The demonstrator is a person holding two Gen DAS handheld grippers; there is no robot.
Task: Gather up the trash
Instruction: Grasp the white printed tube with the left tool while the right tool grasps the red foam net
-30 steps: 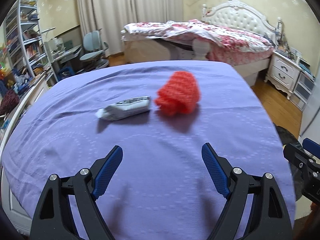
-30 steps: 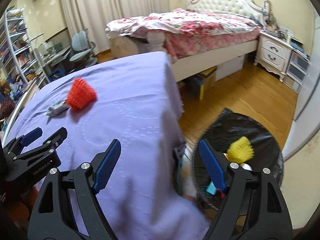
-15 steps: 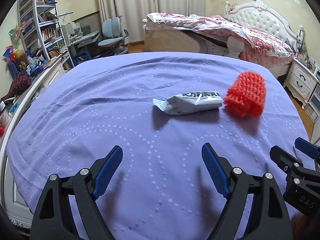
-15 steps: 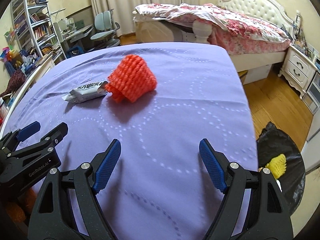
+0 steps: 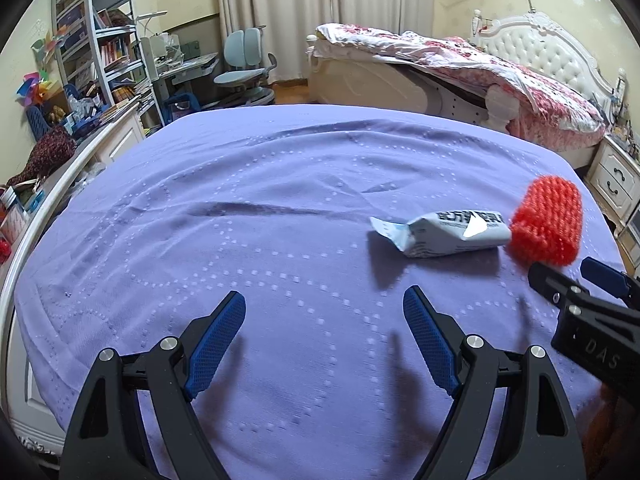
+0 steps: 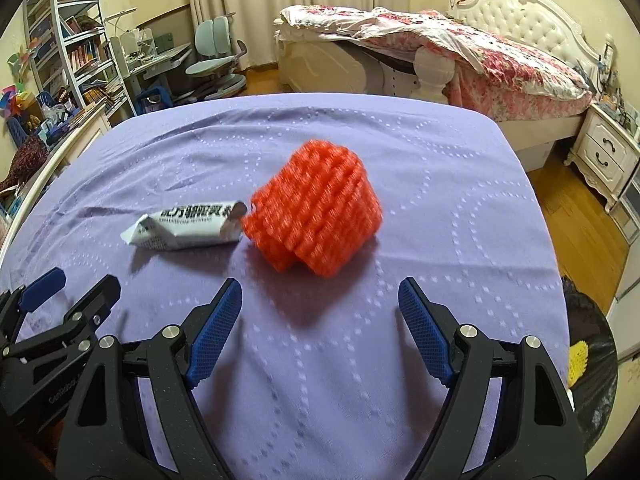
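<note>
A red foam net sleeve [image 6: 320, 208] lies on the purple bedspread [image 6: 440, 184], with a crumpled white wrapper [image 6: 188, 226] touching its left side. My right gripper [image 6: 320, 308] hovers open just short of the red sleeve, nothing between its blue pads. In the left wrist view the wrapper [image 5: 444, 232] and the red sleeve [image 5: 548, 220] sit to the right, ahead of my left gripper [image 5: 324, 316], which is open and empty over bare cloth. The right gripper's black frame [image 5: 592, 320] shows at that view's right edge.
A black trash bag [image 6: 592, 360] with a yellow foam net [image 6: 578, 362] inside stands on the wooden floor off the bed's right side. A second bed [image 6: 460, 48], a nightstand [image 6: 604, 156], a desk chair [image 5: 244, 64] and bookshelves [image 5: 96, 40] ring the room.
Both grippers swung left over the bed. The right view left the trash bag and now faces the red sleeve close up. In the left view the trash slid toward the right edge.
</note>
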